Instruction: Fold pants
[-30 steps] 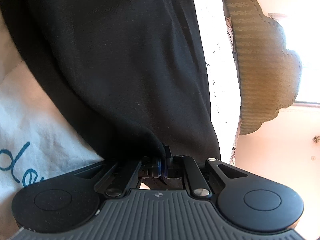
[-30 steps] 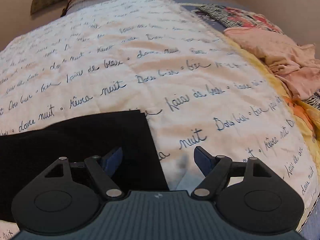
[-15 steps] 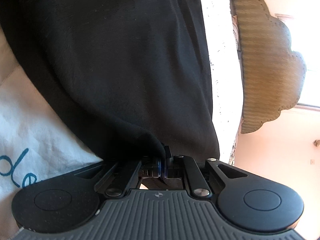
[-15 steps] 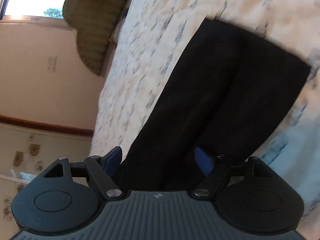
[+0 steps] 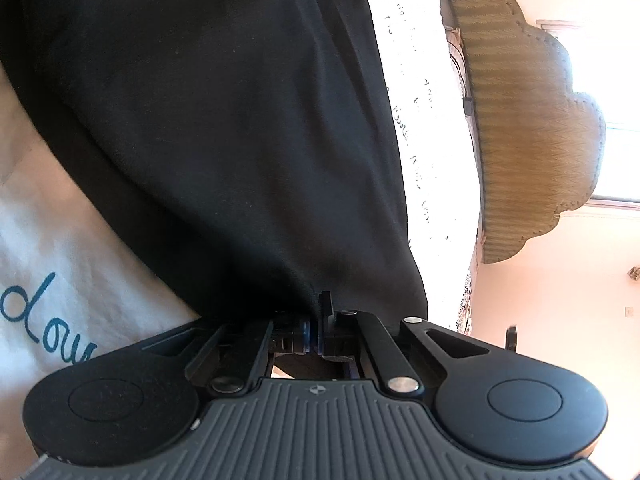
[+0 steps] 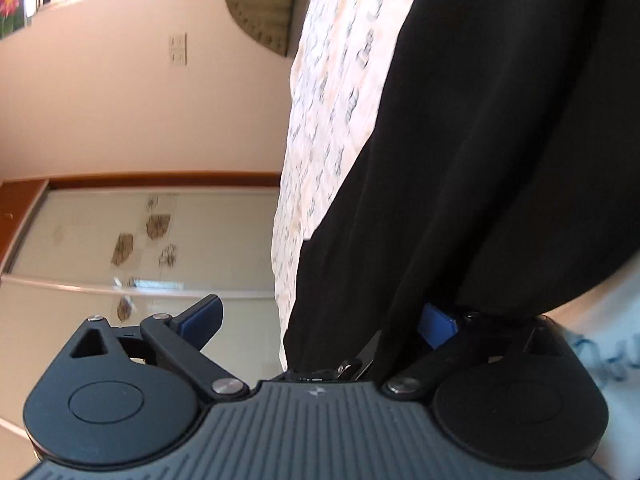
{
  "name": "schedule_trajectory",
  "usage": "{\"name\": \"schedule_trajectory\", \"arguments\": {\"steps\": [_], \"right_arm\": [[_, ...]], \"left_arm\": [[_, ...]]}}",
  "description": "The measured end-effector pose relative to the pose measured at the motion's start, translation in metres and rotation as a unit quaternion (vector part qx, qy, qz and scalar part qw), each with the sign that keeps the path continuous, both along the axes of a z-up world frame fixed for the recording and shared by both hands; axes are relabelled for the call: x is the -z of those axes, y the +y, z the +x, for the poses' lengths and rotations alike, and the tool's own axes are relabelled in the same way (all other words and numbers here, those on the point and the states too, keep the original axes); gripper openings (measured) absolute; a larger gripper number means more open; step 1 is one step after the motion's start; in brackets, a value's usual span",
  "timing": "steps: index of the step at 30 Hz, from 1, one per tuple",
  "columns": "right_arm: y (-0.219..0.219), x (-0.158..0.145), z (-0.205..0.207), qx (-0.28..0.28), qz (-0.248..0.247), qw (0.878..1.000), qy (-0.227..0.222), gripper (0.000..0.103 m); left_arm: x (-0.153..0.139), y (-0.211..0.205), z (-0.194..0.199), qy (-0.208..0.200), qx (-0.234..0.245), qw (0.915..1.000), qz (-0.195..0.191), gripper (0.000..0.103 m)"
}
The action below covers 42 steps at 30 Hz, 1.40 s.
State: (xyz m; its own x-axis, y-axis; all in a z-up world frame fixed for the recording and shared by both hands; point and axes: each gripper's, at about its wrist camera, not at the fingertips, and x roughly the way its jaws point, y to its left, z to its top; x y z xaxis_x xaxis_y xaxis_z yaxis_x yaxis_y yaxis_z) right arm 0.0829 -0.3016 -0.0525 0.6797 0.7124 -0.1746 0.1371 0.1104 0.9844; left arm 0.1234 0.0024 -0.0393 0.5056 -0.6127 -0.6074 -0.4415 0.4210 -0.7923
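Black pants [image 5: 240, 120] lie on the bed and fill most of the left wrist view. My left gripper [image 5: 314, 328] is shut, pinching a fold of their near edge. In the right wrist view, rolled onto its side, the same pants [image 6: 500, 140] run up the right half. My right gripper [image 6: 320, 320] is at their near edge, its jaws opening wide. Folds of the cloth hang between its fingers and drape over the blue right pad [image 6: 438, 326]; the left pad [image 6: 202, 314] is bare and clear of the cloth.
The pants rest on a white bedspread [image 5: 48, 240] with blue script, also seen beside them in the right wrist view [image 6: 332, 80]. A tan scalloped headboard [image 5: 528, 120] stands at the bed's end. A wall with a socket [image 6: 178, 48] and a glass-fronted door [image 6: 140, 240] lie beyond the bed's side.
The right gripper has rolled onto its side and dropped to the pants' near edge, and its jaws have spread wider. The left gripper keeps its pinch and has hardly moved.
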Motion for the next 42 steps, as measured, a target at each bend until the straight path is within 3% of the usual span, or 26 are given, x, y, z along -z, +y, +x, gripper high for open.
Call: {"name": "schedule_trajectory", "arguments": {"steps": [2, 4, 6, 10, 13, 15, 18, 20, 23, 26, 28, 29, 34, 37, 39, 42], "right_arm": [[-0.003, 0.002, 0.002, 0.015, 0.017, 1.0, -0.005, 0.102], [-0.013, 0.016, -0.005, 0.071, 0.091, 0.993, -0.009, 0.102], [-0.026, 0.032, -0.019, 0.123, 0.158, 0.98, -0.014, 0.102], [-0.065, 0.044, -0.044, 0.214, 0.201, 0.955, -0.047, 0.101], [-0.096, 0.046, -0.054, 0.249, 0.198, 0.946, -0.06, 0.101], [-0.114, 0.049, -0.06, 0.282, 0.215, 0.932, -0.073, 0.101], [-0.143, 0.042, -0.076, 0.347, 0.199, 0.909, -0.12, 0.101], [-0.159, 0.04, -0.081, 0.365, 0.193, 0.903, -0.12, 0.101], [-0.163, 0.034, -0.082, 0.348, 0.167, 0.918, -0.089, 0.101], [-0.152, 0.012, -0.079, 0.297, 0.058, 0.952, -0.043, 0.101], [-0.136, 0.0, -0.068, 0.258, -0.02, 0.966, -0.012, 0.101], [-0.128, -0.002, -0.062, 0.242, -0.034, 0.97, -0.01, 0.101], [-0.086, -0.001, -0.027, 0.131, -0.024, 0.991, 0.015, 0.101], [-0.052, -0.011, -0.02, 0.065, -0.092, 0.993, 0.033, 0.101], [-0.035, -0.019, -0.018, 0.034, -0.11, 0.993, 0.028, 0.101], [-0.021, -0.013, -0.016, 0.005, -0.041, 0.999, 0.025, 0.101]], "left_arm": [[0.002, 0.0, 0.0, 0.002, 0.0, 1.0, 0.003, 0.007], [0.003, -0.001, 0.0, 0.0, 0.002, 1.0, 0.007, 0.008], [0.004, 0.0, 0.001, 0.001, 0.003, 1.0, 0.008, 0.009], [0.008, 0.002, 0.0, 0.002, 0.005, 1.0, 0.008, 0.013], [0.009, 0.002, -0.001, -0.003, 0.006, 0.9999, 0.009, 0.014], [0.009, 0.002, -0.001, -0.005, 0.007, 0.9999, 0.011, 0.013], [0.01, 0.004, -0.002, -0.007, 0.009, 0.9999, 0.008, 0.013], [0.01, 0.004, -0.002, -0.009, 0.009, 0.9999, 0.01, 0.013], [0.01, 0.003, -0.002, -0.01, 0.008, 0.9999, 0.012, 0.013], [0.009, 0.003, -0.002, -0.009, 0.008, 0.9999, 0.011, 0.013], [0.009, 0.003, -0.002, -0.011, 0.008, 0.9998, 0.013, 0.013], [0.009, 0.002, -0.003, -0.011, 0.008, 0.9998, 0.014, 0.013], [0.009, 0.003, -0.003, -0.011, 0.008, 0.9999, 0.01, 0.013], [0.01, 0.003, -0.003, -0.012, 0.007, 0.9999, 0.009, 0.013], [0.01, 0.003, -0.004, -0.012, 0.007, 0.9999, 0.008, 0.013], [0.011, 0.005, -0.004, -0.013, 0.007, 0.9999, 0.008, 0.013]]}}
